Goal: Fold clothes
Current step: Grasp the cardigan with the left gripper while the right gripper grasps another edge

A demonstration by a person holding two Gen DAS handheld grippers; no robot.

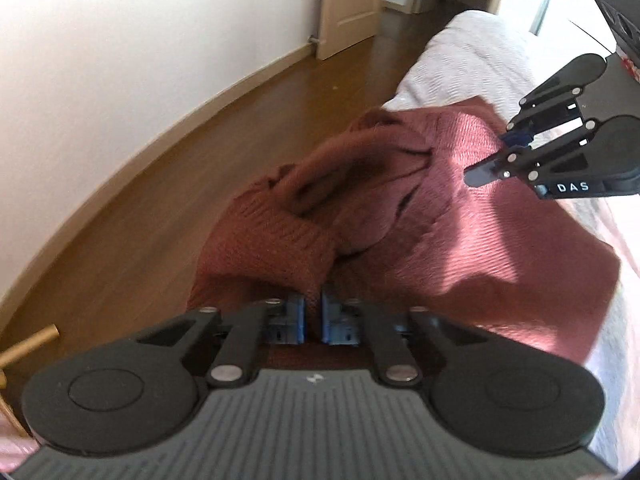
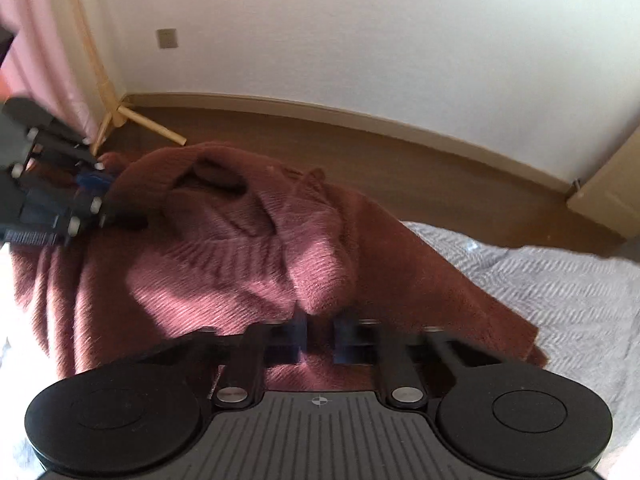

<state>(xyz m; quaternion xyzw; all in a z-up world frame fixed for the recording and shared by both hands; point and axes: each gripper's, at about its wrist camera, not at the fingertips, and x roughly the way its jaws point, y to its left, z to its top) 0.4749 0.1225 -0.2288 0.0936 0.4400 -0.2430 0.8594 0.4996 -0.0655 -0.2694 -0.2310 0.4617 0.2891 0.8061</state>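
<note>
A dusty-red knit sweater lies crumpled on a bed, one part hanging over the edge toward the floor. In the left wrist view my left gripper is at the sweater's near edge, its blue pads shut on a ribbed fold of knit. My right gripper reaches in from the upper right onto the cloth. In the right wrist view the sweater spreads ahead, and my right gripper is shut on a bulge of its fabric. My left gripper shows blurred at the left edge, on the sweater.
The bed has a pale textured cover. Brown wooden floor runs beside it up to a white wall with a skirting board. A door stands at the far end. Wooden stand legs and a pink curtain are in the corner.
</note>
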